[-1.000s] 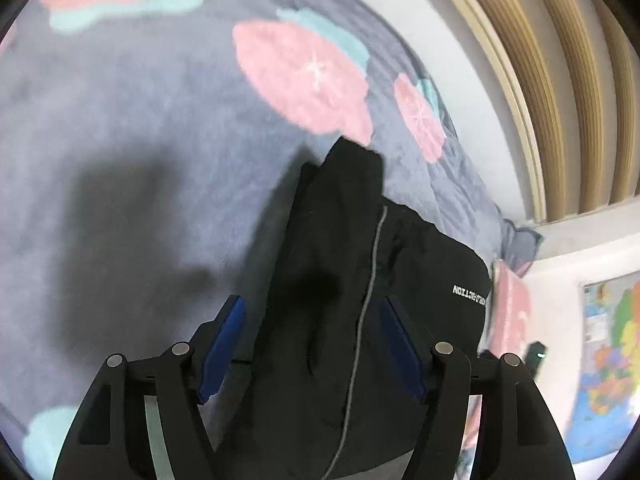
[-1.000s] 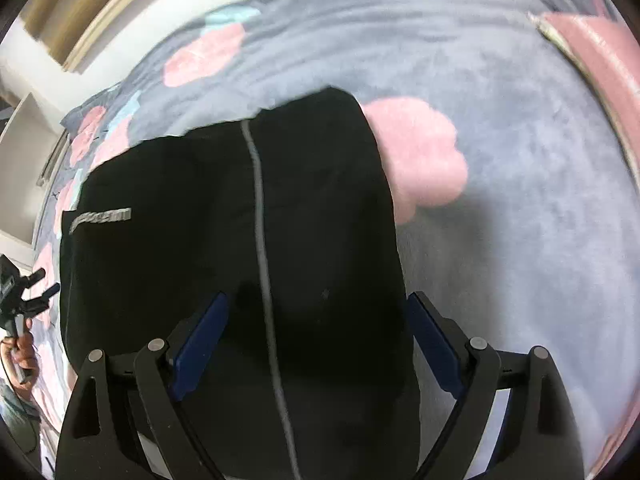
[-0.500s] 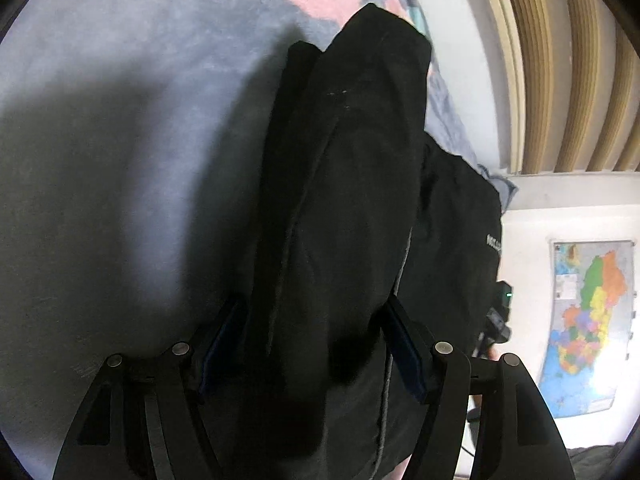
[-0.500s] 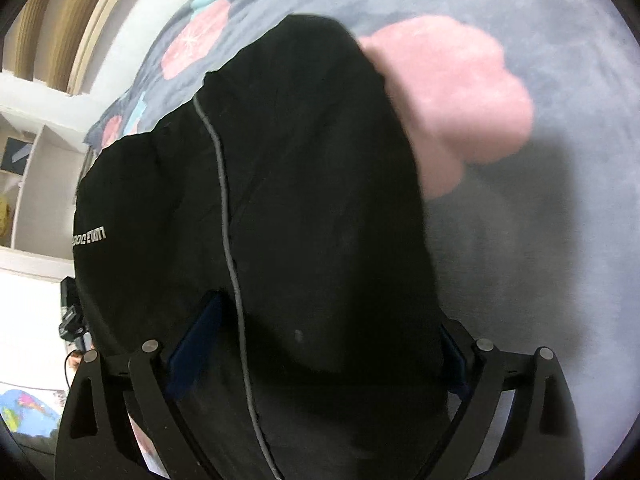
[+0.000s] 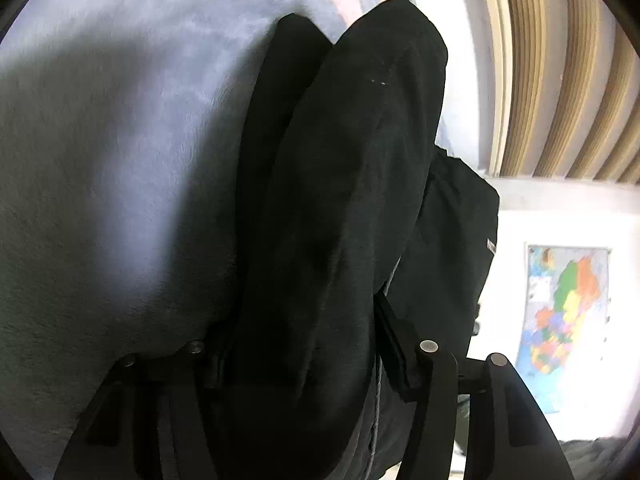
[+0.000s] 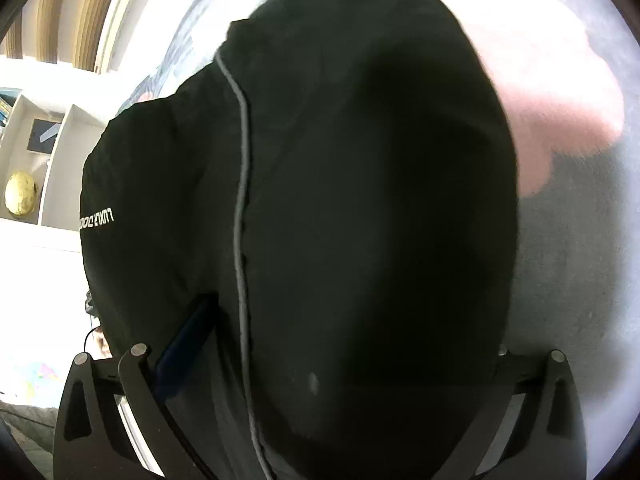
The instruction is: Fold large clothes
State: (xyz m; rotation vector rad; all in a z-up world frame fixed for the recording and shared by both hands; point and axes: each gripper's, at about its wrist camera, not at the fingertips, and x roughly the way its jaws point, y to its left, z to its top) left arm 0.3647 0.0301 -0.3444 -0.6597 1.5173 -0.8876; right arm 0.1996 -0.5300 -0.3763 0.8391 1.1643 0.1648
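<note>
Left tongs (image 5: 304, 344) gripping a fold of the black garment (image 5: 344, 208), right tongs (image 6: 340, 360) clamping the same garment (image 6: 360, 200), blanket (image 5: 100, 160) lying at nine o'clock, map (image 5: 564, 320) hanging at three o'clock

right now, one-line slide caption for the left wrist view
Left tool with black garment bunched between its fingers, above a grey blanket, wall map at right.

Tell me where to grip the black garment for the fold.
Grip the black garment at its near bunched edge, coming in flat along the blanket. The cloth mounds up there, thick enough to pinch; a grey seam marks the line.
</note>
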